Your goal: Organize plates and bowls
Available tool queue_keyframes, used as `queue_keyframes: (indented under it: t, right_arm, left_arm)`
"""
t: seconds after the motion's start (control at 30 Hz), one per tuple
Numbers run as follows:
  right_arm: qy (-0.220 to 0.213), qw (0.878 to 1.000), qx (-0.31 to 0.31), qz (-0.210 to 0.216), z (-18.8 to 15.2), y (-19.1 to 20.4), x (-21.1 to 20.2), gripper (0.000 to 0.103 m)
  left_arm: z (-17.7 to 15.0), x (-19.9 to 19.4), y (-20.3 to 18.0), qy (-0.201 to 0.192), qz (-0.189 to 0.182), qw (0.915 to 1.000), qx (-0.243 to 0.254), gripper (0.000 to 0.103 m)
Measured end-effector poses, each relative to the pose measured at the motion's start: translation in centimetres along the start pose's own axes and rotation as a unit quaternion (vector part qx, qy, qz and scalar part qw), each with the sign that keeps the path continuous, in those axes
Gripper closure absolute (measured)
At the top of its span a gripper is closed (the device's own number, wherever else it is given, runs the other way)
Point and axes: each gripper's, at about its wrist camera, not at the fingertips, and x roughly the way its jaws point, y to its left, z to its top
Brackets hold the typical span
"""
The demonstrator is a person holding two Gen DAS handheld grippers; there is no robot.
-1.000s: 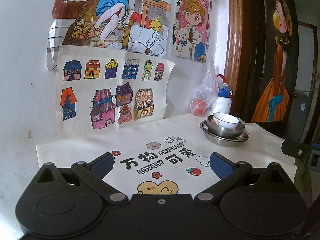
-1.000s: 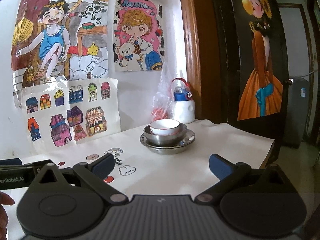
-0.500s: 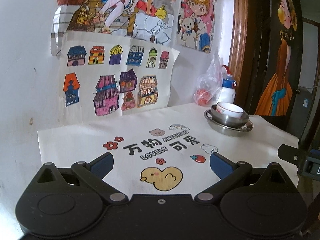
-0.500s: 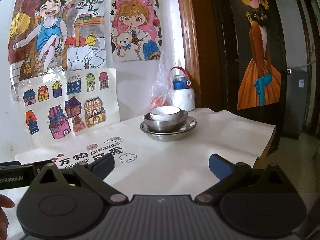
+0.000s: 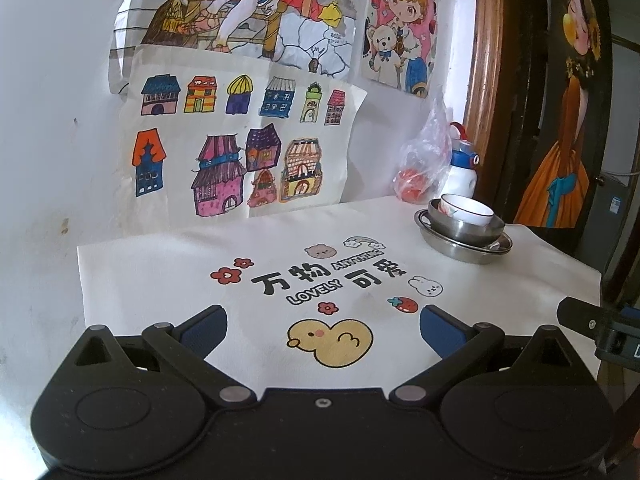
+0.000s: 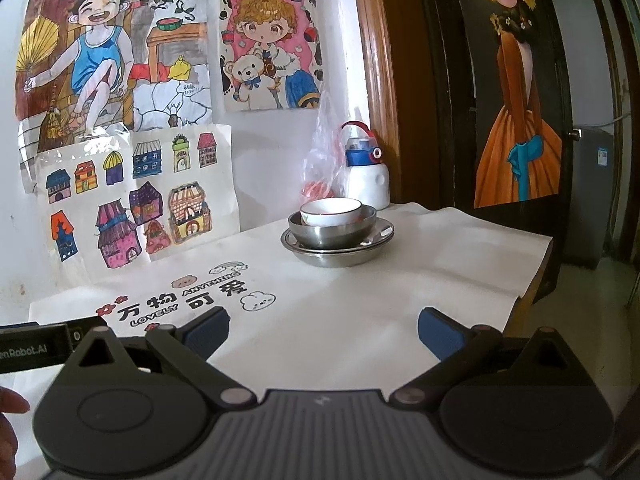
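white bowl (image 6: 330,211) in steel bowl (image 6: 332,230) on steel plate (image 6: 338,246) (nested) | left gripper (image 5: 322,326) spread | right gripper (image 6: 322,328) spread

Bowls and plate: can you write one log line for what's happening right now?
left gripper: open, empty | right gripper: open, empty | white bowl in steel bowl on steel plate | stack untouched

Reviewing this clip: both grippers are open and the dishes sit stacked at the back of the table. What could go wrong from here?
1. The white bowl nests inside the steel bowl on the steel plate; lifting one piece may drag or tip the others.
2. The stack stands close to the plastic bag and bottle; a wide approach could knock them.
3. The tablecloth looks loose and wrinkled; sliding dishes might bunch it.
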Motion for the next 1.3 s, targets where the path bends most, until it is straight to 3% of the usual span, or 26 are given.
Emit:
queue_keyframes:
  t: [1.3]
  right_arm:
    - [0.034, 0.999, 0.026, 0.004, -1.3, -0.6, 1.6, 0.000]
  left_arm:
    - [-1.4, 1.4, 0.2, 0.034, 0.002, 0.9994, -0.003, 0.001]
